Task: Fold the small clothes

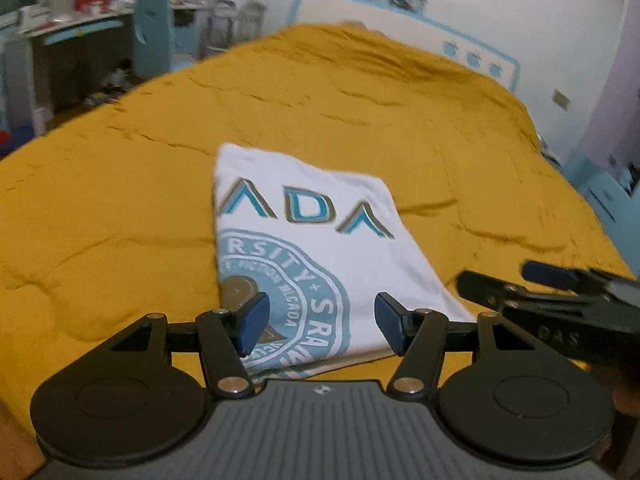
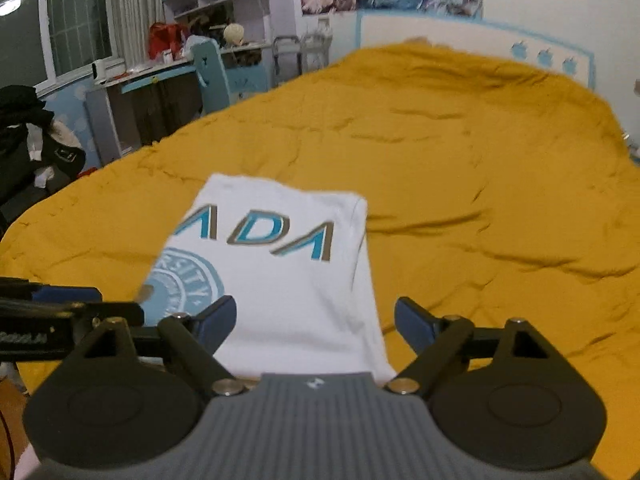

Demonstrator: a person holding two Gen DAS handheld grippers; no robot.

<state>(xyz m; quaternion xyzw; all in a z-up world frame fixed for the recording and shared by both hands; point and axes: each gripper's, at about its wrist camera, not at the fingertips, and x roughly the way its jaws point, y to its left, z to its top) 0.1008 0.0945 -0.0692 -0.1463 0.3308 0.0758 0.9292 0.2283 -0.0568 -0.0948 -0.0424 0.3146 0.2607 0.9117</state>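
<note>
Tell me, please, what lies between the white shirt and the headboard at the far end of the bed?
Only bare, wrinkled yellow bedcover lies between the white shirt and the headboard; both wrist views show it.

Left gripper [image 1: 316,324]: jaws apart, nothing between the blue pads [image 1: 251,325], neither pad pressing on anything. Fingers run from the bottom of the left wrist frame toward centre, pitched downward. Linkage arms splayed either side of the grey ribbed body.

Right gripper [image 2: 315,325]: jaws spread wide, wider than the left, empty. Blue pads [image 2: 218,322] sit at lower centre of the right wrist frame, same downward pitch.

Each tool shows in the other's view: right one enters at the right edge of the left wrist frame, left one at the left edge of the right wrist frame. Side by side, close, not touching.
</note>
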